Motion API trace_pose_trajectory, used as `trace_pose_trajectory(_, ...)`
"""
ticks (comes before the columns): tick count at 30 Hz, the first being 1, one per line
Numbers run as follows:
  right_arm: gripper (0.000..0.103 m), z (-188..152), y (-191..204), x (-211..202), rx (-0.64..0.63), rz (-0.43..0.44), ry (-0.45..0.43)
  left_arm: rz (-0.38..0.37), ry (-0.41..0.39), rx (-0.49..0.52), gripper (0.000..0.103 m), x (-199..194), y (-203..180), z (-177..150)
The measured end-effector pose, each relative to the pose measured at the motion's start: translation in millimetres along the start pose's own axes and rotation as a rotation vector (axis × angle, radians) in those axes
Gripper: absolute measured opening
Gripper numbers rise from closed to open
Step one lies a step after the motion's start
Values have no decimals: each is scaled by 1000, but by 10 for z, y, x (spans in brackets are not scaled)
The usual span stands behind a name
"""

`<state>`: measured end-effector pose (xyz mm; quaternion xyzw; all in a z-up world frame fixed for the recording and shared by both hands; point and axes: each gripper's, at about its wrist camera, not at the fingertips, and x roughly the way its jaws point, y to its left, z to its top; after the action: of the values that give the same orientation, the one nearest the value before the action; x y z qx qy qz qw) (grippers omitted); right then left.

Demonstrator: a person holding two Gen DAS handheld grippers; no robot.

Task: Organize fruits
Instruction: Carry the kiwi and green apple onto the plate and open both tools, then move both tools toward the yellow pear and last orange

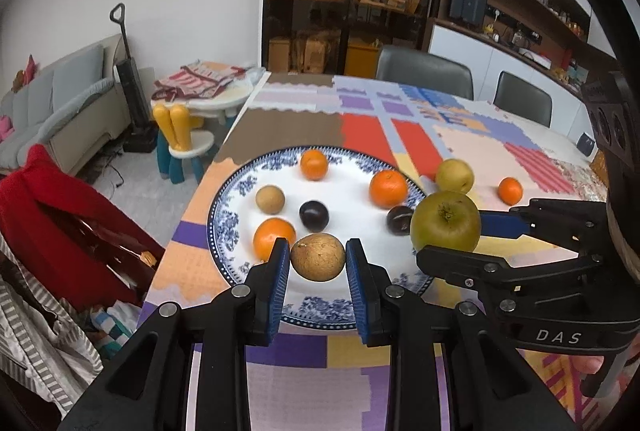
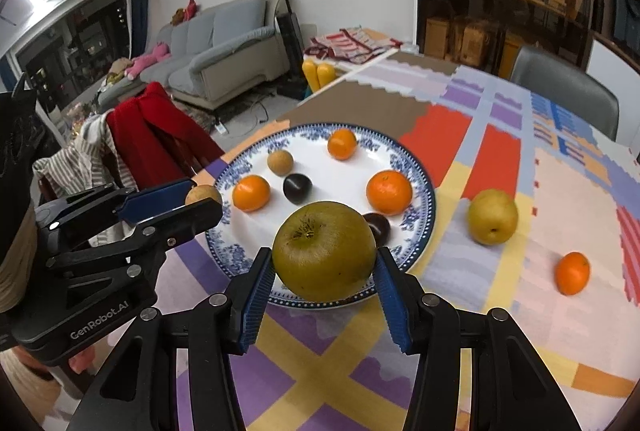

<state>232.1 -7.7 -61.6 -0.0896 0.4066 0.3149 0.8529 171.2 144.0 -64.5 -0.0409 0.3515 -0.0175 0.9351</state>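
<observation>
A blue-and-white plate (image 1: 236, 219) (image 2: 420, 175) holds three oranges, two dark plums and a small brown fruit. My left gripper (image 1: 318, 263) is shut on a brown round fruit (image 1: 318, 257) over the plate's near rim; that fruit also shows in the right wrist view (image 2: 203, 194). My right gripper (image 2: 325, 263) is shut on a green apple (image 2: 325, 251) above the plate's near right rim; the apple also shows in the left wrist view (image 1: 445, 227). A yellow-green pear (image 2: 493, 217) (image 1: 455, 176) and a small orange (image 2: 573, 272) (image 1: 510, 190) lie on the cloth to the right.
The table carries a patchwork cloth (image 2: 500, 135). A chair draped with a red garment (image 1: 60, 219) stands at the table's left edge. Two grey chairs (image 1: 424, 69) stand at the far side. A child's table and stool (image 1: 188, 147) stand beyond.
</observation>
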Motion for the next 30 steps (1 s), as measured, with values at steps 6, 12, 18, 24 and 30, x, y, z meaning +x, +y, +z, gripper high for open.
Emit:
trace_pose_trajectory(6, 51, -5, -37, 216, 8, 4, 35, 1, 37, -15, 29, 186, 54, -27)
trace_pose_trajectory(12, 51, -9, -73, 336, 19, 6, 52, 9, 44, -17, 29, 246, 74, -36)
trace_pose_trajectory(18, 52, 12, -103, 400, 35, 21, 64, 15, 45, -5, 30, 276, 56, -44)
trace_pose_trajectory(24, 58, 16, -93, 314, 37, 9, 28, 43, 24, -4, 42, 193, 46, -15)
trace_pose_trajectory(30, 59, 7, -107, 115, 48, -18, -8, 71, -20, 4, 55, -42, -32, 42)
